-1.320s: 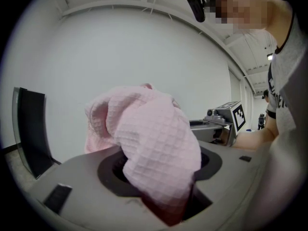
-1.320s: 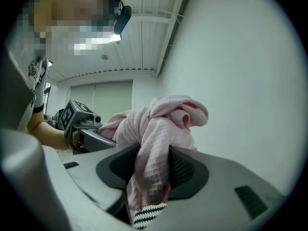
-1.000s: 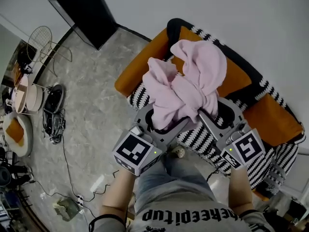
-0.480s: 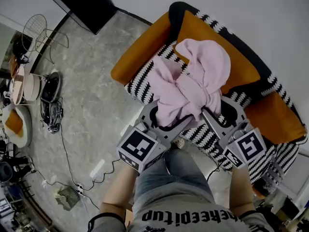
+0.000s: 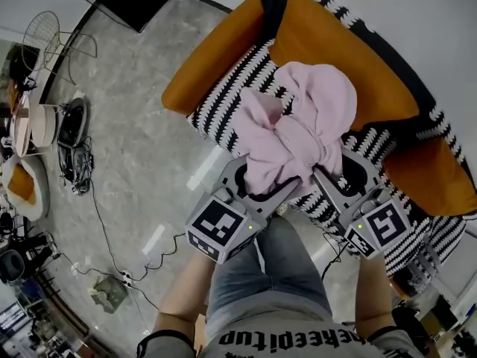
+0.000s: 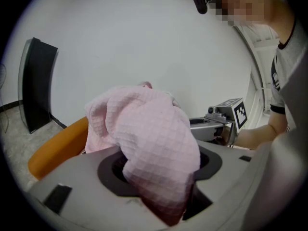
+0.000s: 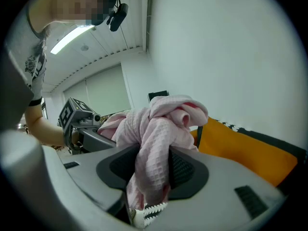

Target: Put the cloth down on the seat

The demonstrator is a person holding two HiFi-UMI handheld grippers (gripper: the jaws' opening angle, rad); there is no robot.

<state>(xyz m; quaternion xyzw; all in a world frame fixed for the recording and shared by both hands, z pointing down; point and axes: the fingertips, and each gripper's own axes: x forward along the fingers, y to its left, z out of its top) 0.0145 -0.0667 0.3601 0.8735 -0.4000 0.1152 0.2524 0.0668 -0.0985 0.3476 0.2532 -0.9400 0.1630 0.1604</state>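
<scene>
1. Both sets of jaws are clamping the cloth (image 5: pixel 298 136). I am seeing the left gripper (image 5: pixel 262 191) squeezing a thick bunched fold, its jaws kept a little apart only by the fabric.
2. I am seeing the right gripper (image 5: pixel 328 179) pinching a narrower twisted strand, jaws nearly together, with a loose end hanging down past them.
3. Cloth is pink and waffle-textured, balling up in a crumpled lump between and ahead of the two grippers, which are sitting close side by side.
4. From the head view, the lump is hovering over the seat (image 5: pixel 227 99), a black-and-white striped cushion. I am not managing to tell whether it is touching the cushion.
5. Orange backrest (image 5: pixel 335 58) is lying just beyond the cloth, and an orange armrest (image 5: pixel 209 66) is running along the seat's left edge.
6. Grey marbled floor (image 5: pixel 141 162) is showing left of the chair, with cables (image 5: pixel 100 222) trailing across it.
</scene>
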